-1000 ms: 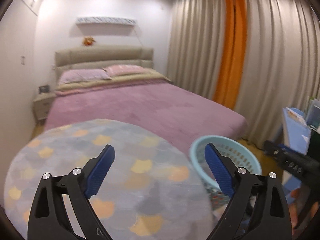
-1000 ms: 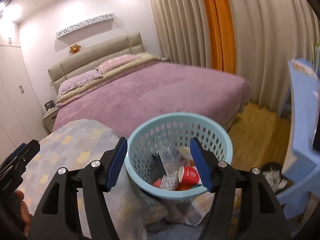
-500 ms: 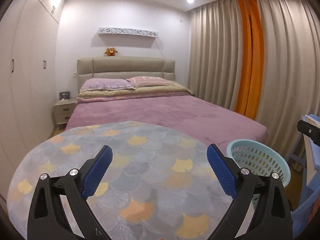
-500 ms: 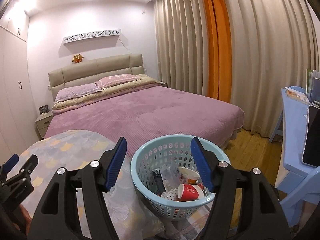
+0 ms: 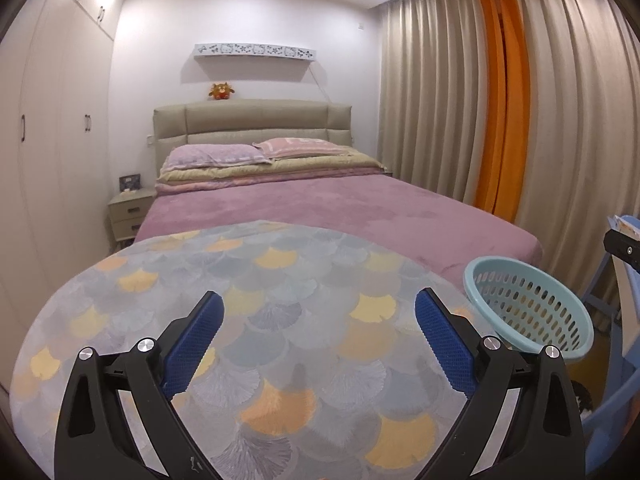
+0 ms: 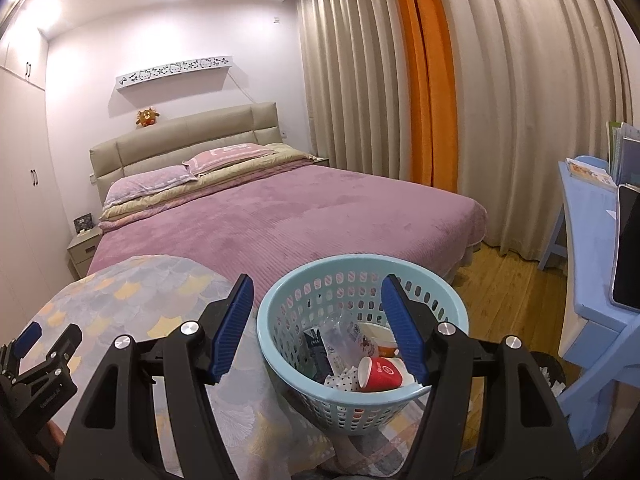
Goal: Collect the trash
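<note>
A light blue perforated basket [image 6: 320, 280] stands beside the round table and holds a red paper cup [image 6: 380, 374], a clear wrapper [image 6: 348, 340] and other trash. My right gripper [image 6: 316, 320] is open and empty, hovering above the basket's near rim. The basket also shows at the right in the left wrist view [image 5: 532, 308]. My left gripper [image 5: 318, 336] is open and empty above the table's scallop-patterned cloth [image 5: 280, 288]. The left gripper also shows at the lower left of the right wrist view [image 6: 36, 356].
A bed with a purple cover [image 5: 320, 208] lies beyond the table. A nightstand [image 5: 128, 212] stands left of the bed. Beige and orange curtains [image 6: 440, 80] hang on the right. A blue desk [image 6: 592, 248] with books and a dark screen stands far right on wooden floor.
Both grippers have tilted up and pulled back, so more of the room and ceiling shows. The basket has slid right and lower in the left view. Both stayed open.
</note>
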### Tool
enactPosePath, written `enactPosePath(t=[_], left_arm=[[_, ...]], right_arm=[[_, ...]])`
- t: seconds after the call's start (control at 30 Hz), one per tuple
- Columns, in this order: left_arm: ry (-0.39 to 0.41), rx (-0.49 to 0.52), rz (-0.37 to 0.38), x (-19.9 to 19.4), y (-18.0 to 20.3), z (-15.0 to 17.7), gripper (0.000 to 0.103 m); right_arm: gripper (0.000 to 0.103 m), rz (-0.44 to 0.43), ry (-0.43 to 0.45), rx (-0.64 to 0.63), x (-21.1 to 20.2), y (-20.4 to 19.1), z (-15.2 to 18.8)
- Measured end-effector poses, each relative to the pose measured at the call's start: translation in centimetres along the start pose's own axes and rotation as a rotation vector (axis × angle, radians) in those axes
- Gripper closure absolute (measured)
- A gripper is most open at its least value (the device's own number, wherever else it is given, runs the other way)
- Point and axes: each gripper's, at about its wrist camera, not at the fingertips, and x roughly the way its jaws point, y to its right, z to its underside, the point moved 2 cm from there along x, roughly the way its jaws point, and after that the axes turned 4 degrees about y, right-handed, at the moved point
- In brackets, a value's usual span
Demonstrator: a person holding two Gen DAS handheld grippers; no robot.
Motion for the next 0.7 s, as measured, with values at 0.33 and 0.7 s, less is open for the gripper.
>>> enactPosePath(t=[0.33, 0.7], left_arm=[[-0.037, 0.006, 0.021, 0.52, 0.21, 0.58, 0.008], [-0.056, -0.051, 0.037, 0.78, -0.6, 0.66, 0.008]], right_arm=[[0.04, -0.002, -0.021, 0.009, 0.2, 0.0, 0.05], [0.04, -0.012, -0.023, -0.014, -0.14, -0.6, 0.4]])
